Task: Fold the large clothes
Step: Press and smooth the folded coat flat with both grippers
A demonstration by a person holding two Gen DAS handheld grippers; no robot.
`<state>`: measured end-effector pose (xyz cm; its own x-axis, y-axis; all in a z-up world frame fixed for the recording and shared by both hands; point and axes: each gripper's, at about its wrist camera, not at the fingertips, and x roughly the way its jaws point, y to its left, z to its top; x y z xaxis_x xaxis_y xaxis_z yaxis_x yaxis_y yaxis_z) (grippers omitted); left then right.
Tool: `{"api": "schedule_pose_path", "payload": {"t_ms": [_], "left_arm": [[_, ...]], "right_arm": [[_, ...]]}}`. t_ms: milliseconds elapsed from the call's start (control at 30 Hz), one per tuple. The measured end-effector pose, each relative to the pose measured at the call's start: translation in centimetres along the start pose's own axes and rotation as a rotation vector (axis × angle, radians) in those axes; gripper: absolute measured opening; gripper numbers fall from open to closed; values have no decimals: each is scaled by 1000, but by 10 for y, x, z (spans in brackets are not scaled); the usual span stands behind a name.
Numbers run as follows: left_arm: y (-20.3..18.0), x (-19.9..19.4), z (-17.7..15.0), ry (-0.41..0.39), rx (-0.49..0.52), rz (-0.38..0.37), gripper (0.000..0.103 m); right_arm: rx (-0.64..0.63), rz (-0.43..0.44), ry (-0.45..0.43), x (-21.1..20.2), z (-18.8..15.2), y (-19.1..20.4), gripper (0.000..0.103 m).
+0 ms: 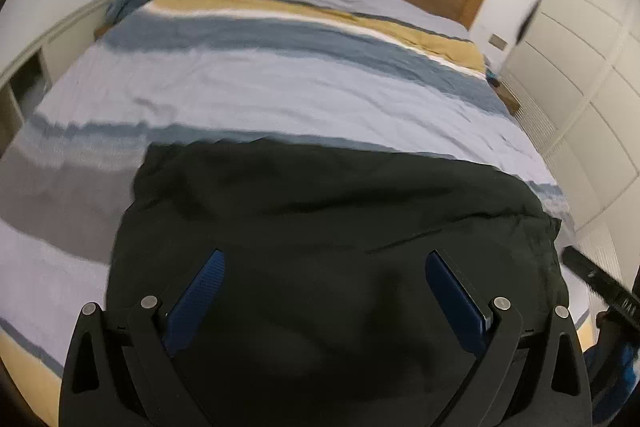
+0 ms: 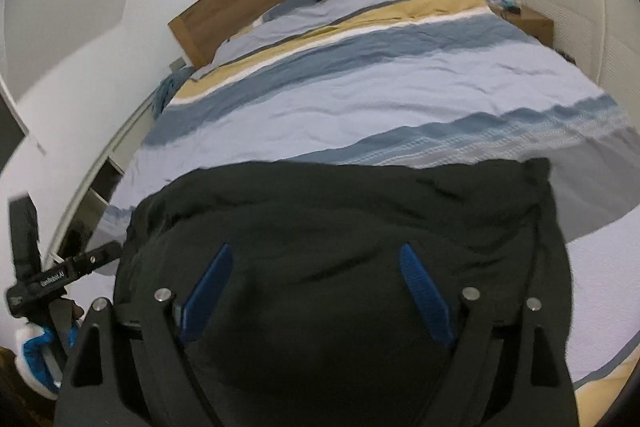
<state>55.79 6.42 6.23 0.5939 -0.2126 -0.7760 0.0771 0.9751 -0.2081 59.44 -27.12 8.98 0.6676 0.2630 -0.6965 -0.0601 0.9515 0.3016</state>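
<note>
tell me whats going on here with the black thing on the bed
A person is working with two handheld grippers over a dark garment spread on a bed with a striped duvet. The left gripper and the right gripper both hover above the cloth with jaws wide open, holding nothing. The garment lies fairly flat near the foot of the bed.

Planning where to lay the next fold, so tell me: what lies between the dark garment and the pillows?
Only striped duvet lies between the dark garment and the pillows; both views show it.

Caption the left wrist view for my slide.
Open left gripper above a dark garment spread on a striped bed.
</note>
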Motion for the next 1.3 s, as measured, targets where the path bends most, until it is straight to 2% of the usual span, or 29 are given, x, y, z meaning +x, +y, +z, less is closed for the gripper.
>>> {"api": "schedule_pose_path", "payload": {"t_ms": [133,200,333,633,933,1100,1300], "left_arm": [[-31,21,5,1,83,-1,99],[-44,36,7,6,135,19,99],[-55,66,7,38,170,32,99],[-58,115,16,77,175,63,102],[-58,149,25,96,171,79,102],[-53,156,26,107,169,76,102],[-50,152,27,113,175,73,102]], "right_arm": [[-42,-26,25,26,-5,16,86],[-56,-52,48,43,-6,15,86],[-42,-67,75,73,-4,2,86],[-13,-71,134,120,5,-18,86],[6,-76,154,156,16,-32,88],[10,-76,168,169,19,-35,88],[1,-62,174,165,20,-41,88]]}}
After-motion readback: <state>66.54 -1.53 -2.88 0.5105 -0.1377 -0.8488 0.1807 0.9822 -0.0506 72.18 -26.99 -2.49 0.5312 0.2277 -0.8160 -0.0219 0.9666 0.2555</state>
